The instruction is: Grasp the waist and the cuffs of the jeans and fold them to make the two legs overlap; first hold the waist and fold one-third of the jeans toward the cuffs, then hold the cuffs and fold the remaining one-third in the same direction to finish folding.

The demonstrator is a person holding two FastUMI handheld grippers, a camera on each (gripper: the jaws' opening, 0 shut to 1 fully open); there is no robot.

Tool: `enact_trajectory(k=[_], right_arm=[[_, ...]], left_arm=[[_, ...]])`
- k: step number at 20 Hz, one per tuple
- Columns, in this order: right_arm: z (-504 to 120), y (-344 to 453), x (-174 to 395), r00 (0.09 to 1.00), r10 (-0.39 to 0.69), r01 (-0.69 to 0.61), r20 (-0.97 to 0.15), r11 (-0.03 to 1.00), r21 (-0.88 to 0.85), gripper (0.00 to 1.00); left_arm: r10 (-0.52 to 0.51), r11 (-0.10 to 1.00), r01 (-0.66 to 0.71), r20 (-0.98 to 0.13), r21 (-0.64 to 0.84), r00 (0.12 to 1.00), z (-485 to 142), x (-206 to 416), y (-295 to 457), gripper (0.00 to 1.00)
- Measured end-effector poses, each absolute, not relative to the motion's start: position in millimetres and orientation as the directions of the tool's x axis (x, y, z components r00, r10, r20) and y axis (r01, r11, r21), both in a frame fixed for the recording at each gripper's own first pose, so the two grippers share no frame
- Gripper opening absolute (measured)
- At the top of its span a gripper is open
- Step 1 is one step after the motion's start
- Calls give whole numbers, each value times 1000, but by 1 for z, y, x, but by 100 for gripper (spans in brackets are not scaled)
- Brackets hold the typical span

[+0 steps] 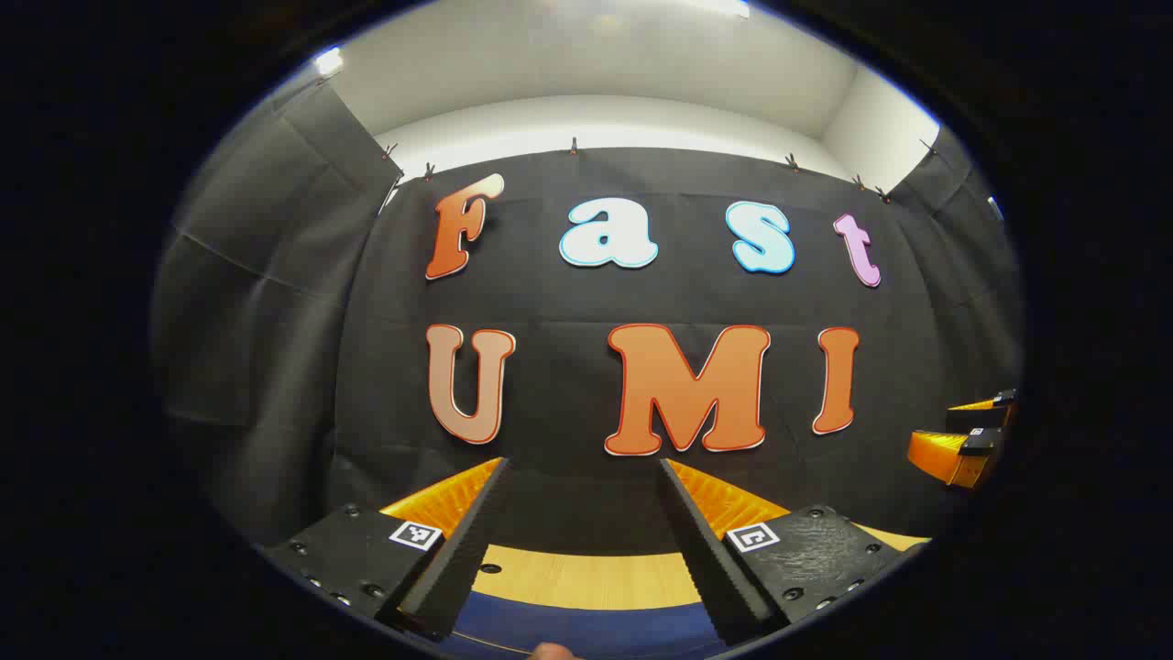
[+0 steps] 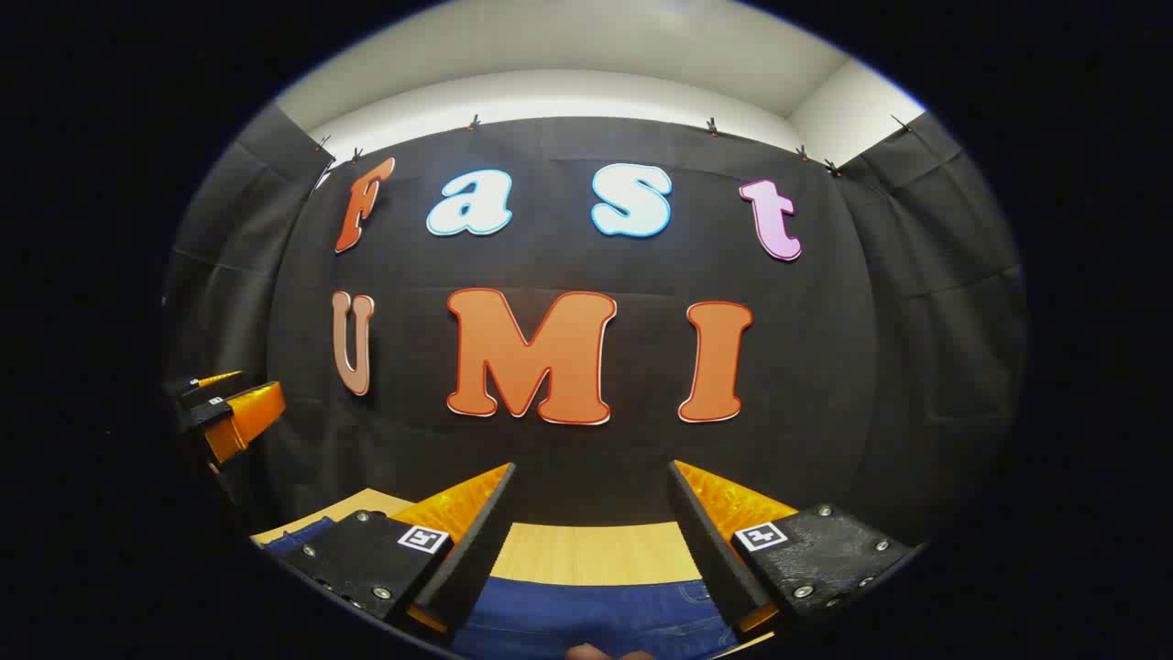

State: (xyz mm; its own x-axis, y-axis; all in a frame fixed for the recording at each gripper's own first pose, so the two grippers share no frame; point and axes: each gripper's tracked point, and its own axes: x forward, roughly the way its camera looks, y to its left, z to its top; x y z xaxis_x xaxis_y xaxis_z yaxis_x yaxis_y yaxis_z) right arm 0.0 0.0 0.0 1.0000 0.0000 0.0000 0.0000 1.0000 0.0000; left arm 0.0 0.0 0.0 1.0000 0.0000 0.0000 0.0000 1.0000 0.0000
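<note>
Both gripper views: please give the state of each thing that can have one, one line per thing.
left gripper: open, raised, holding nothing.
right gripper: open, raised, holding nothing.
jeans: lying on the table, below the grippers, not grasped.
table: wooden, partly covered by the jeans.

Left gripper (image 1: 582, 477) and right gripper (image 2: 591, 481), each raised above the table (image 2: 596, 552), jaws spread with open air between the fingers. Ahead of both, the black cloth wall (image 1: 568, 302) closes off the far edge of the table. Below, the jeans (image 2: 596, 619) cover the near tabletop; a bare strip of wood lies between them and the wall. The other gripper (image 1: 962, 445) hangs well apart to the side, open space between
</note>
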Motion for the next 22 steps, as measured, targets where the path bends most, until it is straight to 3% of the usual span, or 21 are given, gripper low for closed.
enact_trajectory(k=[12,21,22], right_arm=[[-4,43,-4,998,59,-59,11,998,0,98],[-22,15,-1,999,19,-21,-26,998,-57,97],[-27,9,0,999,10,-12,-40,998,-63,93]], left_arm=[[15,1000,-15,-3,-8,1000,-3,1,19,95],[50,998,-49,-28,37,998,-21,-8,44,95],[60,997,-58,-31,46,998,-24,-10,50,95]])
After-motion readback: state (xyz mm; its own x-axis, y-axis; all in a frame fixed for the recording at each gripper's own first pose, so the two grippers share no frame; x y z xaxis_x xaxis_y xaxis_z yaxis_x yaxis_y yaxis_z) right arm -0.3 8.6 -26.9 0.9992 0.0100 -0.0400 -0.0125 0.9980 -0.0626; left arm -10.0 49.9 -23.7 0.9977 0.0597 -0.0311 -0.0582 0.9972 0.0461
